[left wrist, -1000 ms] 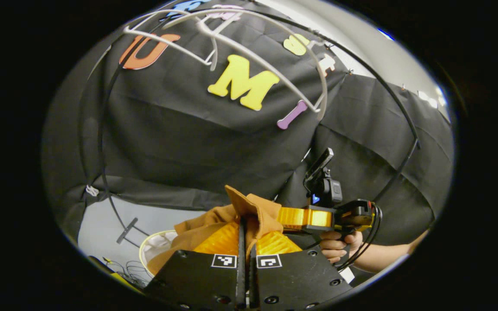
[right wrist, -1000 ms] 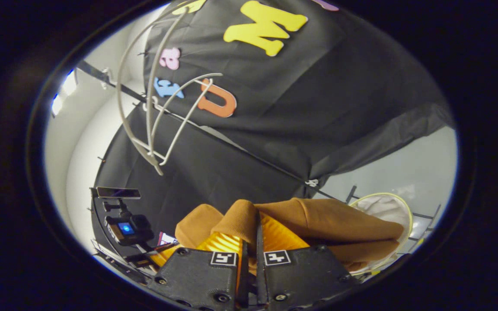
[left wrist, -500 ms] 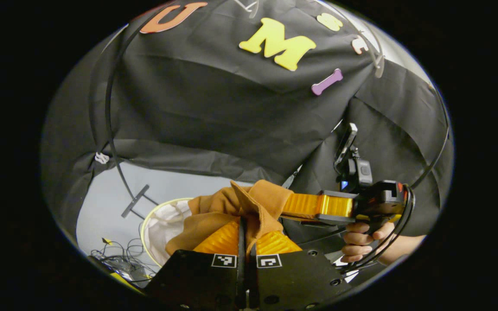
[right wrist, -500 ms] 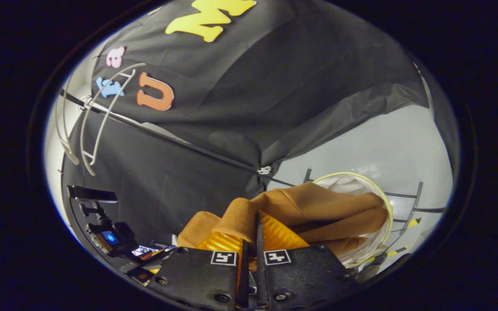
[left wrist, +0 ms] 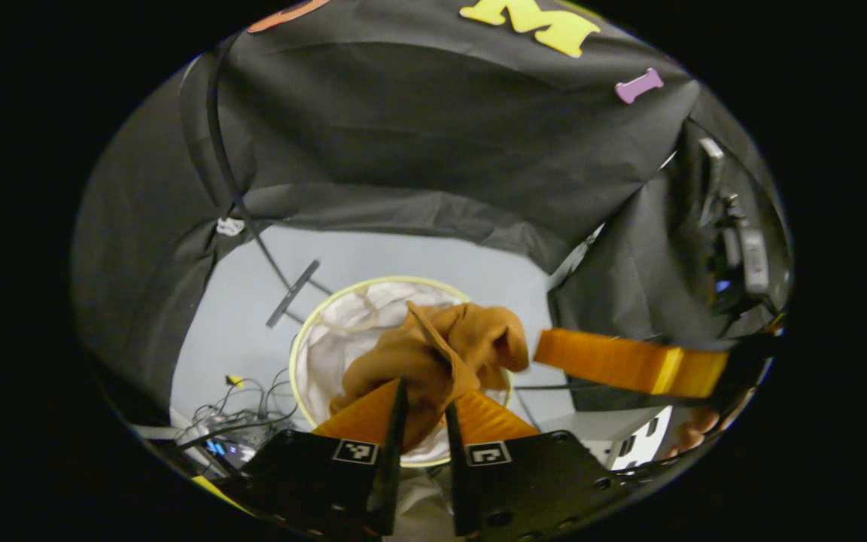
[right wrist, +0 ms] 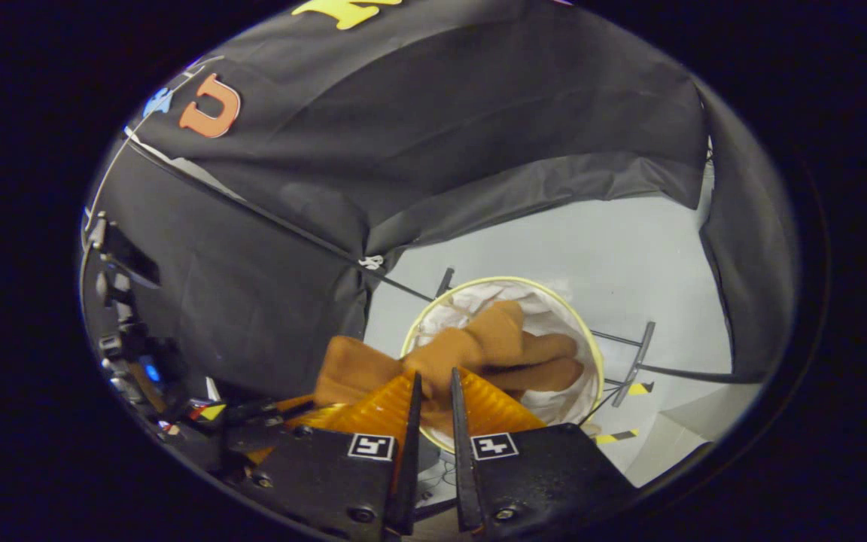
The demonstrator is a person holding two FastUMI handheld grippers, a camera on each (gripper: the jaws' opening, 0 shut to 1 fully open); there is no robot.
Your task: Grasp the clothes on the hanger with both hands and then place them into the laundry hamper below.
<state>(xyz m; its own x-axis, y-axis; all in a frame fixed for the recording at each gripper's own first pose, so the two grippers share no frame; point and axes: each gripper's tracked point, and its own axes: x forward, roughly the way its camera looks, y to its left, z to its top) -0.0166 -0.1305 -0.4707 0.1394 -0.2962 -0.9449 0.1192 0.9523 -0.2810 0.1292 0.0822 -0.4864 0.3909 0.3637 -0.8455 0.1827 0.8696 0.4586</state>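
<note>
Brown fabric garment (left wrist: 433, 354) hangs over the round white laundry hamper (left wrist: 313, 342); my jaws, slightly parted, still pinch it. Next, I open wider.

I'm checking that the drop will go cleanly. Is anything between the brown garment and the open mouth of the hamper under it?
Nothing visible is. The brown garment hangs over the hamper, whose mouth looks open, with only its white liner inside. Left gripper and right gripper hold the cloth from above. The cables lie on the floor beside the hamper.
</note>
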